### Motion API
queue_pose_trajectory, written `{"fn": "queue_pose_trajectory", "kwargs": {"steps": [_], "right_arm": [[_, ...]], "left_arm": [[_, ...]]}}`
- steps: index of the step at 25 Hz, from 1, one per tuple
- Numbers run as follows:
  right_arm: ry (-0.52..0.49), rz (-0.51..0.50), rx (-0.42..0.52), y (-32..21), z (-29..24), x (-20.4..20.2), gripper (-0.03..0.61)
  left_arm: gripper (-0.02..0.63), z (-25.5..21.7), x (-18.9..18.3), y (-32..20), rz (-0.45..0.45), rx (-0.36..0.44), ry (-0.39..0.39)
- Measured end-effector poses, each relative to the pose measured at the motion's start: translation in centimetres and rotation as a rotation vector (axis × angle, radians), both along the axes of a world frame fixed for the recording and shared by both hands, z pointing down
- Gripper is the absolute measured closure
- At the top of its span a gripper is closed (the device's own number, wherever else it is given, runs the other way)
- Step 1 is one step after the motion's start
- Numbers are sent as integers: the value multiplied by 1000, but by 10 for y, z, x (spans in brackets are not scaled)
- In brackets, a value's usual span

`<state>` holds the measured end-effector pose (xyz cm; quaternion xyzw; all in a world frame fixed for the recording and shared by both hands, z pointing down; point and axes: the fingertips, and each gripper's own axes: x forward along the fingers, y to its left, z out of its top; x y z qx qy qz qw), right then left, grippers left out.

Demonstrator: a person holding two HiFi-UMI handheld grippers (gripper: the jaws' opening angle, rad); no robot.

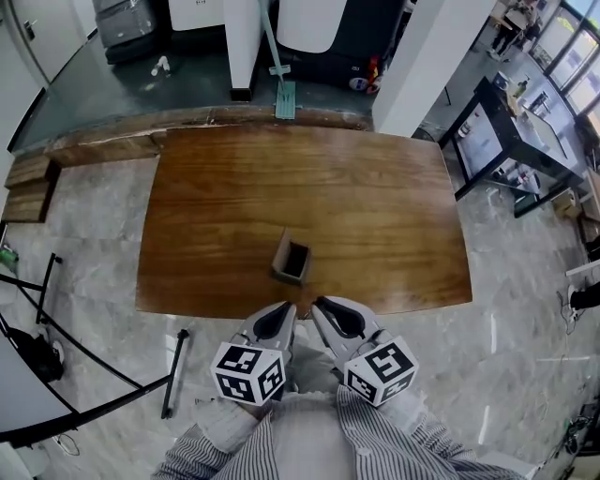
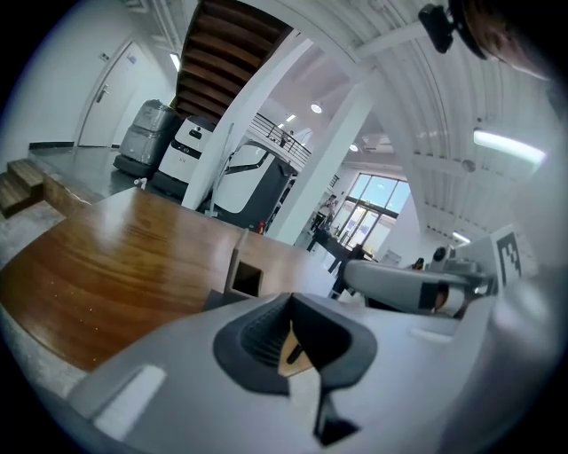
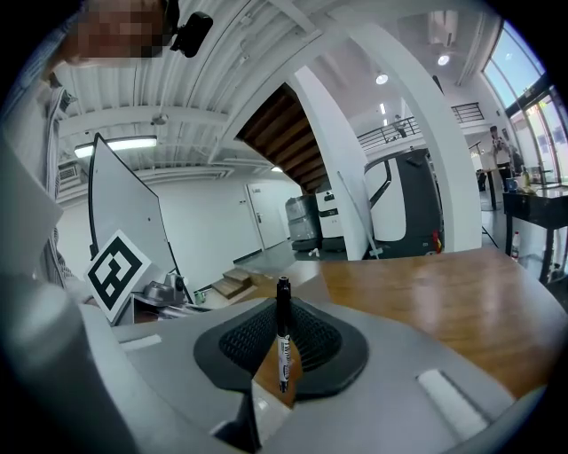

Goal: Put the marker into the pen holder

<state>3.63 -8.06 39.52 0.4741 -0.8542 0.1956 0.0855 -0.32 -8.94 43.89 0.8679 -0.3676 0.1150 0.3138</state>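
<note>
A small brown square pen holder (image 1: pixel 292 259) stands open-topped near the front edge of the wooden table (image 1: pixel 375 206); it also shows in the left gripper view (image 2: pixel 246 277). A black-capped white marker (image 3: pixel 283 341) stands upright between the jaws of my right gripper (image 3: pixel 282 359), which is shut on it. In the head view the right gripper (image 1: pixel 320 306) hovers just in front of the holder, at the table's edge; the marker is hidden there. My left gripper (image 1: pixel 284 310) is beside it, jaws shut with nothing between them (image 2: pixel 297 350).
Wooden steps (image 1: pixel 28 187) lie at the far left. A black desk (image 1: pixel 511 141) stands to the right. Black stand legs (image 1: pixel 56 328) cross the marble floor at the left. Machines (image 1: pixel 131 28) and a mop (image 1: pixel 284 94) are behind the table.
</note>
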Motion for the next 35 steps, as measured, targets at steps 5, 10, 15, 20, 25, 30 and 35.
{"fn": "queue_pose_trajectory", "kwargs": {"steps": [5, 10, 15, 20, 25, 30, 35], "right_arm": [[4, -42, -2, -22, 1, 4, 534], [8, -76, 23, -48, -6, 2, 534], [14, -93, 31, -71, -10, 6, 534], [5, -92, 27, -89, -4, 8, 534], [-11, -83, 22, -100, 4, 7, 534], [-1, -88, -20, -102, 30, 2, 534], [12, -92, -62, -104, 57, 0, 534]], "left_arm": [[606, 5, 4, -18, -47, -14, 11], [606, 3, 1, -39, -83, -3, 13], [606, 5, 5, -51, -92, -12, 0], [606, 15, 5, -54, -97, -45, 12], [606, 22, 2, -55, -99, -69, 14], [606, 33, 0, -50, -106, -102, 17], [606, 45, 0, -48, -104, -119, 17]]}}
